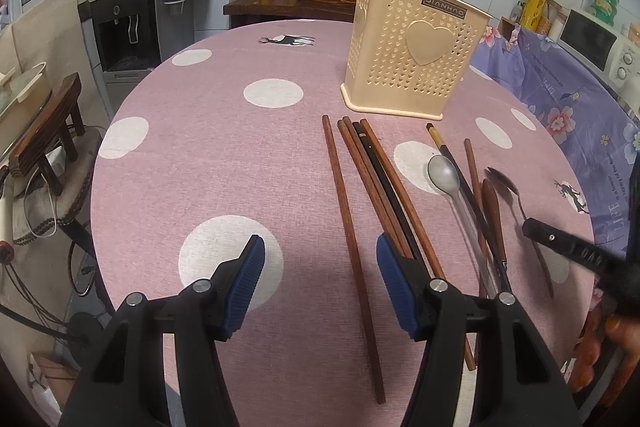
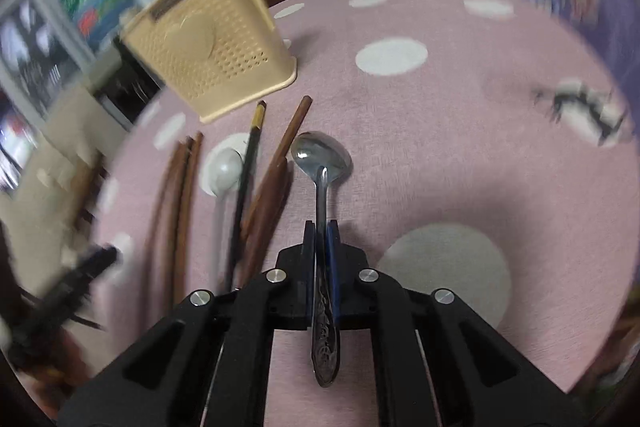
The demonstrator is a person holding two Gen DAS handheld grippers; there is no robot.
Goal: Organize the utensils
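Polished steel spoon with an embossed handle (image 2: 321, 163) sat at centre of the right wrist view, its handle clamped between the closed pads of the right gripper (image 2: 321, 227); bowl pointed away toward upper frame, over the pink cloth. Whether the bowl touched the cloth could not be told. In the left wrist view the same spoon (image 1: 505, 183) lay at right of frame, with the right gripper (image 1: 568, 247) a blurred black bar reaching in from the right edge.

Just left of the spoon in the right wrist view: a flat brown wooden spatula or spoon (image 2: 272, 199), a black chopstick with a yellow band near its end (image 2: 248, 171), and a pale translucent plastic spoon (image 2: 225, 167) whose bowl rested on a white dot. Further left, a bundle of reddish-brown wooden chopsticks (image 2: 180, 195).

Beige perforated plastic utensil holder with a raised heart on its wall (image 1: 416, 47) stood upright in upper centre-right of the left wrist view, beyond the far ends of the chopsticks, apart from them.

Left gripper (image 1: 320, 267) stood open at lower centre, blue ribbed pads well apart, nothing pressed between them; one single brown chopstick (image 1: 348, 227) ran through the gap on the cloth.

Round table under pink cloth with white dots (image 1: 224, 155) carried everything.
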